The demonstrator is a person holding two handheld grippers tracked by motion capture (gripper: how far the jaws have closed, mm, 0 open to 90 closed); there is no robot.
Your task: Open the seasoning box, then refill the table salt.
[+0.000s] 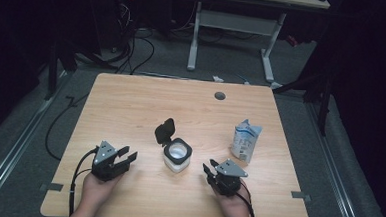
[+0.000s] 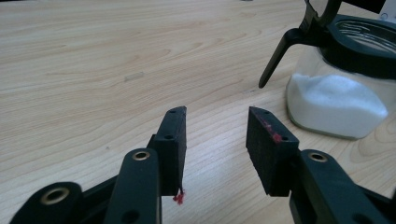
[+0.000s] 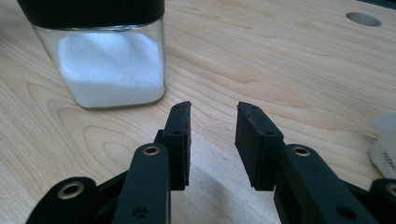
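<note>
One glass jar mid-table between grippers, flip lid open; lid top cut off in left gripper view. One white pouch right of jar, print unreadable. Left gripper, right gripper: jaws partly open, nothing between. Gripper views reveal white granules inside.

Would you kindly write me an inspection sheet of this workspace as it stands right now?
Surface: wooden table, bare wood, round grommet hole near the far edge.
Job's things: glass jar of white powder, black flip lid open; white pouch upright to its right.
Clutter: nothing seen.
Grippers: left gripper and right gripper flank the jar, jaws apart, nothing between them.
Cables: black gripper cable trails off the near edge; more on the floor.
Surroundings: dark room, second desk beyond.
</note>
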